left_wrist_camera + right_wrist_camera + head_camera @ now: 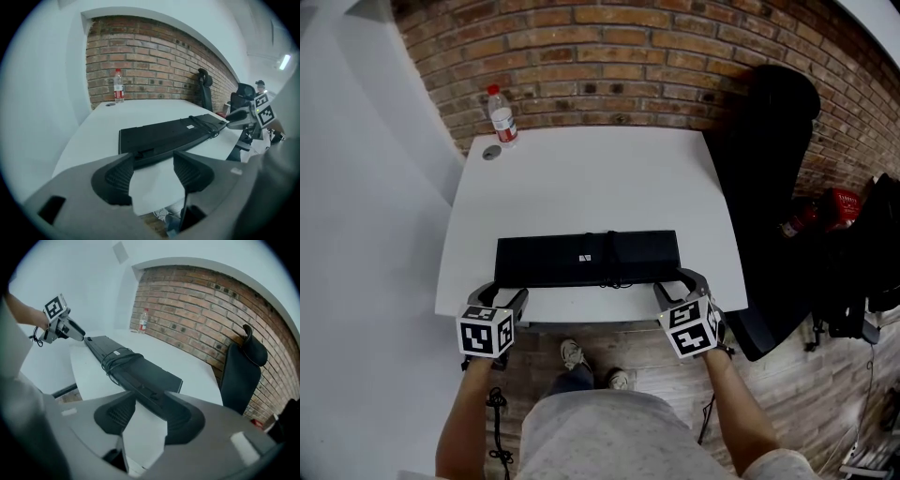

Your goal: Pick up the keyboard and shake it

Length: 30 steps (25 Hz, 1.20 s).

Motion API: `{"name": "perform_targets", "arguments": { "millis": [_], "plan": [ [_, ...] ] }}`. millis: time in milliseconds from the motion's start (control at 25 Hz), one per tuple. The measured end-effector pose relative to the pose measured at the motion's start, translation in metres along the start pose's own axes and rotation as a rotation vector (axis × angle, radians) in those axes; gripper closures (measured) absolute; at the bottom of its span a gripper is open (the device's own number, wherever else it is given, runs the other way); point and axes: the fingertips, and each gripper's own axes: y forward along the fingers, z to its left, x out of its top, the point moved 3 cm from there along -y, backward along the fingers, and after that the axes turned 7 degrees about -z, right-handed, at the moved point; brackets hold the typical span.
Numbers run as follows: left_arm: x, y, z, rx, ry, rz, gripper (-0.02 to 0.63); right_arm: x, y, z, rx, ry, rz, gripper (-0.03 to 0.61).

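A black keyboard (586,259) lies across the white table (581,178) near its front edge, with its cable (612,258) wound round it. My left gripper (504,291) stands at the keyboard's left front corner. Its jaws are apart and the keyboard corner (140,152) sits at their tips, with a gap beside the pads. My right gripper (678,281) is at the right front corner. In the right gripper view the keyboard end (150,390) runs in between the jaws, close against the right one and apart from the left pad (117,414).
A water bottle (502,114) stands at the table's back left, with a small round cap (491,152) beside it. A black office chair (769,187) is right of the table against the brick wall, and a red extinguisher (830,208) lies beyond it.
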Motion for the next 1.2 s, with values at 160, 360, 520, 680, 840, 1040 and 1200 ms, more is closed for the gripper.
{"name": "perform_targets", "arguments": {
  "millis": [160,360,520,680,840,1040,1200],
  "plan": [
    [0.020,-0.006,-0.031,-0.039,-0.021,-0.084,0.383,0.022,-0.007,0.013,0.042,0.091,-0.072,0.408],
    [0.045,-0.014,-0.066,-0.090,-0.047,-0.190,0.435,0.047,-0.017,0.025,0.074,0.148,-0.146,0.447],
    [0.058,-0.020,-0.079,-0.083,-0.050,-0.244,0.520,0.065,-0.028,0.027,0.082,0.193,-0.205,0.485],
    [0.067,-0.027,-0.084,-0.075,-0.074,-0.288,0.620,0.077,-0.041,0.023,0.092,0.249,-0.257,0.566],
    [0.074,-0.031,-0.084,-0.066,-0.085,-0.315,0.620,0.081,-0.046,0.022,0.106,0.269,-0.270,0.566],
    [0.077,-0.030,-0.087,-0.072,-0.095,-0.321,0.620,0.078,-0.045,0.021,0.111,0.283,-0.270,0.566],
    [0.077,-0.028,-0.086,-0.071,-0.097,-0.322,0.620,0.078,-0.044,0.020,0.113,0.292,-0.274,0.566]
  ]
}}
